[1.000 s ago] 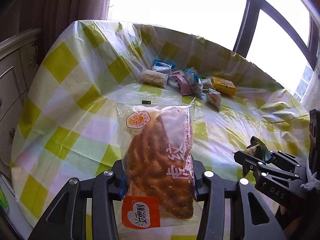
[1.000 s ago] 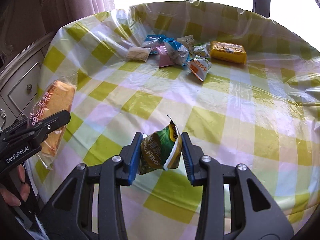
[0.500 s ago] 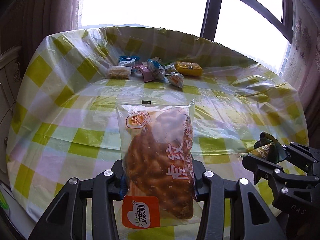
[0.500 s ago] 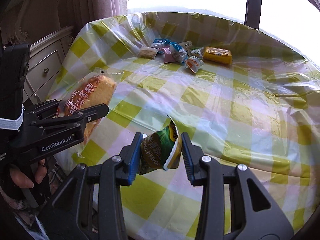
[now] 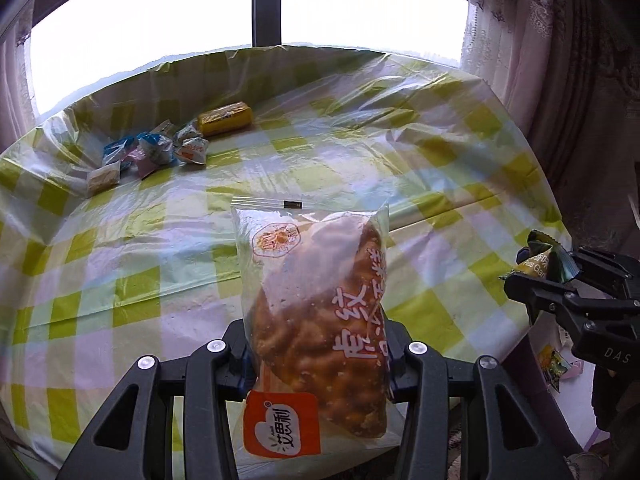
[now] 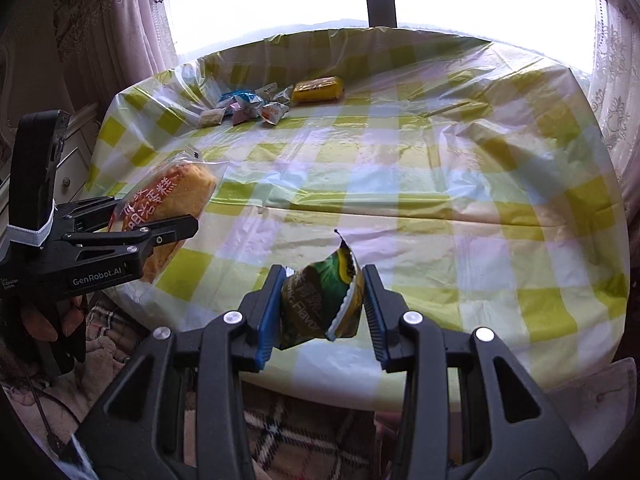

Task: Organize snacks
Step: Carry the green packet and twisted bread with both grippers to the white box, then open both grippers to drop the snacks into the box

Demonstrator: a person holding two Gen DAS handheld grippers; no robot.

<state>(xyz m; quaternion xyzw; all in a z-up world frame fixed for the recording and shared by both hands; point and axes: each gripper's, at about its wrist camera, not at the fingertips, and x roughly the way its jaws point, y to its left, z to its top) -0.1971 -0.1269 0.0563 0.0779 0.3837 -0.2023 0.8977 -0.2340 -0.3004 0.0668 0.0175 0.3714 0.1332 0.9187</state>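
My left gripper [image 5: 318, 354] is shut on a clear bag of golden sponge cake [image 5: 316, 312] with an orange label, held above the near edge of the checked table [image 5: 120, 264]. The cake bag also shows in the right wrist view [image 6: 164, 208]. My right gripper [image 6: 320, 312] is shut on a small green snack packet [image 6: 320, 300], held over the table's near edge; the packet shows in the left wrist view [image 5: 544, 258] at the far right. A pile of small wrapped snacks [image 5: 156, 152] and a yellow packet [image 5: 226, 118] lie at the table's far left.
The table wears a green and white checked plastic cloth [image 6: 400, 184]. A window and curtains [image 6: 120, 20] stand behind it. A white drawer cabinet [image 6: 76, 152] is at the left. More packets [image 5: 554, 364] lie low beside the table on the right. A plaid fabric [image 6: 304, 432] lies below the near edge.
Both grippers have pulled back from the table and swung right, still holding their snacks. The snack pile now sits farther away at the far left.
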